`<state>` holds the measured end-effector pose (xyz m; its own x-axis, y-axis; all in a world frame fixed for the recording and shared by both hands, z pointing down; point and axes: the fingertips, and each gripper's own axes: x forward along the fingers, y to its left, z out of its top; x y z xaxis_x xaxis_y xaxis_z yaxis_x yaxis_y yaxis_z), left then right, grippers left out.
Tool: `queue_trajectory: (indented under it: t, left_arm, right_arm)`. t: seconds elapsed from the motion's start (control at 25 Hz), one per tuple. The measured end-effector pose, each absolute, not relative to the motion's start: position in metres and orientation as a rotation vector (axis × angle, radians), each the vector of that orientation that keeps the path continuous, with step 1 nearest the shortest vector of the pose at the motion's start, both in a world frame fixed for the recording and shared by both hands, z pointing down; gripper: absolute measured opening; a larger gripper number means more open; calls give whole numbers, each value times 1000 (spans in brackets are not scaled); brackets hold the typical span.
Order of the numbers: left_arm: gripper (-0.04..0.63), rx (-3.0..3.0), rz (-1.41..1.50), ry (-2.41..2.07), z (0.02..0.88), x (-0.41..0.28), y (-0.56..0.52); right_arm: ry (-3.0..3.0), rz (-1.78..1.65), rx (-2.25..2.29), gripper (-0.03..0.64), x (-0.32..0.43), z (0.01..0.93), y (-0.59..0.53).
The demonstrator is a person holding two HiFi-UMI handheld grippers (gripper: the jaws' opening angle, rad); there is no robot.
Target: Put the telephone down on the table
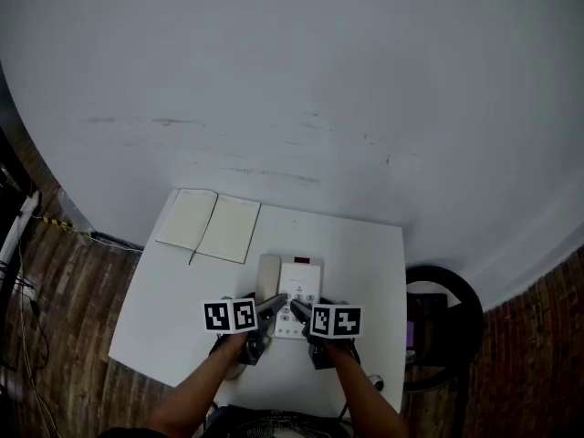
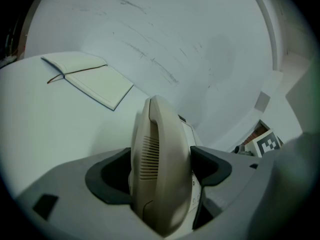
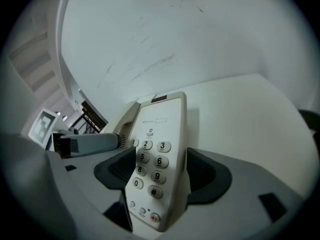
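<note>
- The left gripper (image 1: pixel 270 306) clamps the beige handset (image 2: pixel 160 169) (pads against both sides).
- The right gripper (image 1: pixel 299 311) has its jaws wide around the telephone base (image 3: pixel 159 154), which rests on the white table (image 1: pixel 365 254).

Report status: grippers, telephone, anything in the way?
Left gripper clamped on handset. Right gripper open, fingers either side of telephone. Telephone sits on table. Notebook behind, clear.
</note>
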<state>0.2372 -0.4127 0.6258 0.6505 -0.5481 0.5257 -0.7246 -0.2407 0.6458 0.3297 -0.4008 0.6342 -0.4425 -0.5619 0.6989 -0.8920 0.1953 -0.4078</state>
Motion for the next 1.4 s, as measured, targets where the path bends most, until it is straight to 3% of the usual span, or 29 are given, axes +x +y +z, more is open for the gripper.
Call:
queue_trajectory:
  t: [0.24, 0.44, 0.72, 0.92, 1.4]
  left_arm:
    - [370, 1953, 228, -1027, 609, 225, -414]
    - [370, 2022, 229, -1050, 584, 214, -410]
    - [345, 2175, 217, -1031, 528, 211, -401]
    - [265, 2312, 188, -1015, 481, 201, -390]
    - [146, 2587, 213, -1154, 413, 146, -361]
  right_arm:
    - [-2062, 1094, 1412, 309, 337, 627, -396]
    - [-2092, 1040, 1505, 202, 344, 600, -392]
    - [-2208, 906, 1610, 144, 333, 537, -389]
    - [-2288, 813, 1681, 90, 319, 490, -380]
    - [-2403, 502, 1815, 55, 288, 411, -342]
